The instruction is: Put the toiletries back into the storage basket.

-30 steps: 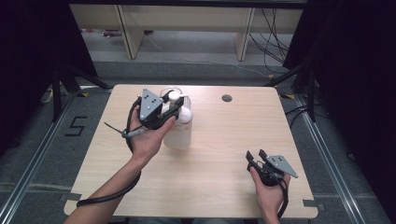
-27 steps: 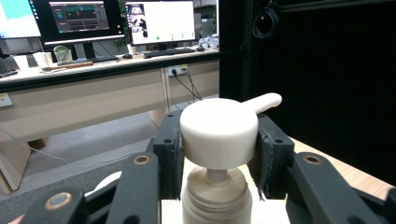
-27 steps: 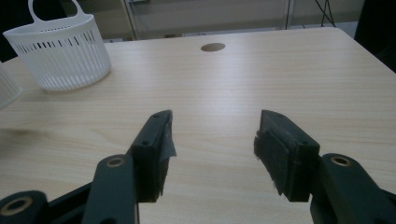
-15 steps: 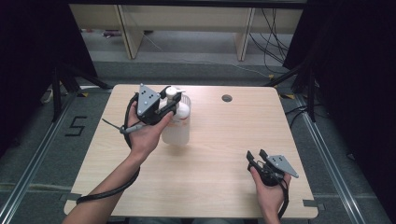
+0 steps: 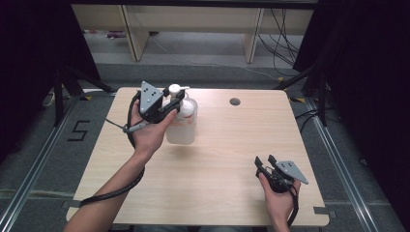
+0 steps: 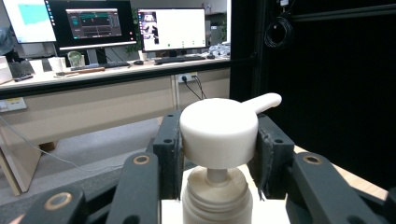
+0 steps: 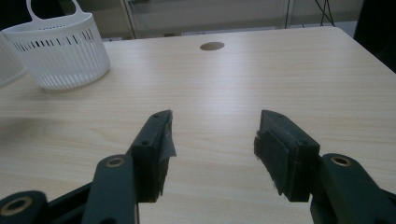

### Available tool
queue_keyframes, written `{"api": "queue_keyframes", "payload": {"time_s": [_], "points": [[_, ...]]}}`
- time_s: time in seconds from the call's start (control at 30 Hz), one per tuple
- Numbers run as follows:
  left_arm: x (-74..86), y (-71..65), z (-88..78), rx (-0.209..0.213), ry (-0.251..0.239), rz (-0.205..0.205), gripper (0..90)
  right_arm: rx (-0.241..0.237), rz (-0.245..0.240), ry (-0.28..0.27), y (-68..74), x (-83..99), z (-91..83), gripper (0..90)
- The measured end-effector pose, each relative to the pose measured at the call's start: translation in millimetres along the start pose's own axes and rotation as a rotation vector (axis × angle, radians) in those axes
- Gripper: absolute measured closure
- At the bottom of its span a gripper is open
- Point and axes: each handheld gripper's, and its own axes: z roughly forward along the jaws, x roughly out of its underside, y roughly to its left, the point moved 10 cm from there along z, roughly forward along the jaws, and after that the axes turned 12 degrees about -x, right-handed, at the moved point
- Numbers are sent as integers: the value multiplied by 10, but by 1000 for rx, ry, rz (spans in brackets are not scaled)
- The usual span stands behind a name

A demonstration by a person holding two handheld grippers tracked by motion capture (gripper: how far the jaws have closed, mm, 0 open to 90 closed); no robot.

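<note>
— White plastic between my left jaws, is it?
— Yes. My left gripper [image 5: 170,102] pinches the pump head [image 6: 219,132] of the soap bottle [image 5: 183,126], one pad on each side. The bottle is at the far left part of the wooden table [image 5: 227,159], near the far edge.
— And your right?
— My right gripper [image 5: 265,163] hovers near the near right corner, jaws spread, nothing between them.
— Room to move?
— Bare wood lies between my grippers and out to the cable hole [image 5: 235,102]. A white basket [image 7: 60,49] stands at the far left in my right gripper view.
</note>
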Motion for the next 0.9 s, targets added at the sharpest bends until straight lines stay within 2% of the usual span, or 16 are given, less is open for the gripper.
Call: {"api": "queue_keyframes", "payload": {"time_s": [0.07,0.1,0.13,0.17,0.23,0.4,0.5,0.9], "points": [[-2,20,4,-13,0,4,589,2,0,2,-2,1,-1,458],[2,14,12,-11,8,-13,589,9,-9,2,-15,-3,-5,458],[2,14,12,-11,8,-13,589,9,-9,2,-15,-3,-5,458],[-9,40,26,-20,0,5,589,11,-21,-5,-26,-9,1,458],[-14,50,35,-23,0,6,590,16,-26,-1,-33,-6,-6,458],[-47,61,62,-14,-13,9,589,6,-2,4,-5,2,-5,458],[-72,70,74,-20,-19,4,590,6,-24,-4,-17,-5,5,458],[-131,127,156,-44,-27,2,589,3,-21,-4,-7,-6,2,458]]}}
